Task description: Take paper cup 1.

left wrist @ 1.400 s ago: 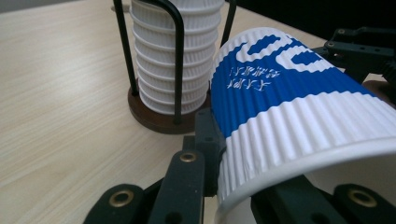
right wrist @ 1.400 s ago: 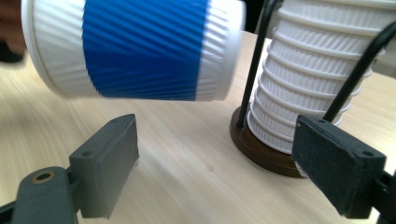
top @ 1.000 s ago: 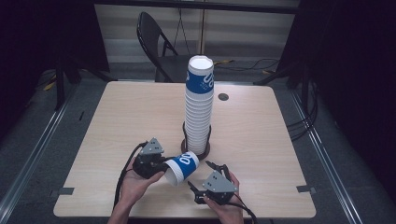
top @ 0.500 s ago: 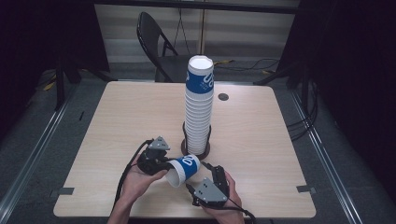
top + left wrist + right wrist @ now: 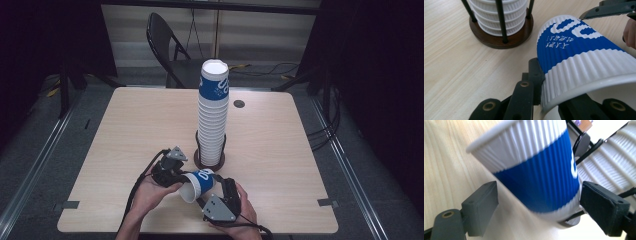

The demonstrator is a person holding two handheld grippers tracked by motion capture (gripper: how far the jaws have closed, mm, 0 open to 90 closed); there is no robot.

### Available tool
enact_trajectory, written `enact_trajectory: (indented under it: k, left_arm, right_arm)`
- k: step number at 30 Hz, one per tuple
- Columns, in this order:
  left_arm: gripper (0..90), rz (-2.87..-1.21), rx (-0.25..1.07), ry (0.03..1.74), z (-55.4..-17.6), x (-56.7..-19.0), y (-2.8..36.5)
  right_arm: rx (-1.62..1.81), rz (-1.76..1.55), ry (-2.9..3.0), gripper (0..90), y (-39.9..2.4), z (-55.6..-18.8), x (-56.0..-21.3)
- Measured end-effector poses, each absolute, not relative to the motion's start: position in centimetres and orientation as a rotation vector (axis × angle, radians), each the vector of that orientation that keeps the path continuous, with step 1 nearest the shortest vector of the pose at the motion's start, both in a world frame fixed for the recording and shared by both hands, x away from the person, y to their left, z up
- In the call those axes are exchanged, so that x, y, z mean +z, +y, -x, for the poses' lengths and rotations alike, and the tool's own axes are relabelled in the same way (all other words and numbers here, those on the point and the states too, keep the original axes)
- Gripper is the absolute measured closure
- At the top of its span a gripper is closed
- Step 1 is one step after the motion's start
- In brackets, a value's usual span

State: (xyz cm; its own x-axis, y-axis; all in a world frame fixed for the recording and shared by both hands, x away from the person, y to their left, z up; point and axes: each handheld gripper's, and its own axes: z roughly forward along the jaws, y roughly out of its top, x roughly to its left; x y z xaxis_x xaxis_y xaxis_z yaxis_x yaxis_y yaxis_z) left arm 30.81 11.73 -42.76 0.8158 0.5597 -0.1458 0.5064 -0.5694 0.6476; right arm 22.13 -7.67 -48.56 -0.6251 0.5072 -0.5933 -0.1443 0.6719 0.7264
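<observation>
Here, one blue-and-white ribbed paper cup (image 5: pixel 196 184) lies tilted on its side above the near edge of the wooden bench (image 5: pixel 125 130), gripped near its rim by the left tongs (image 5: pixel 541 92), which are clamped on it. The right tongs (image 5: pixel 537 202) stand wide around the cup's base, their pads apart from its wall. Just behind, a single tall stack of matching cups (image 5: pixel 213 115) rises from one dark round holder (image 5: pixel 499 41). One black chair (image 5: pixel 167 47) stands beyond the bench.
</observation>
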Motion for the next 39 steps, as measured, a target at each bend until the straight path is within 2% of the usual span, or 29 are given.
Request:
enact_trajectory:
  k: [14, 39]
  left_arm:
    - [85.6, -2.304, 0.067, 0.754, -30.7, -42.4, 10.6]
    - [85.0, -2.279, 0.018, 0.727, -30.6, -42.9, 9.9]
  right_arm:
    - [0.965, -0.175, 2.007, 8.6, -6.6, -21.9, -48.0]
    - [1.030, -0.097, 2.034, 15.0, -5.6, -22.0, -47.4]
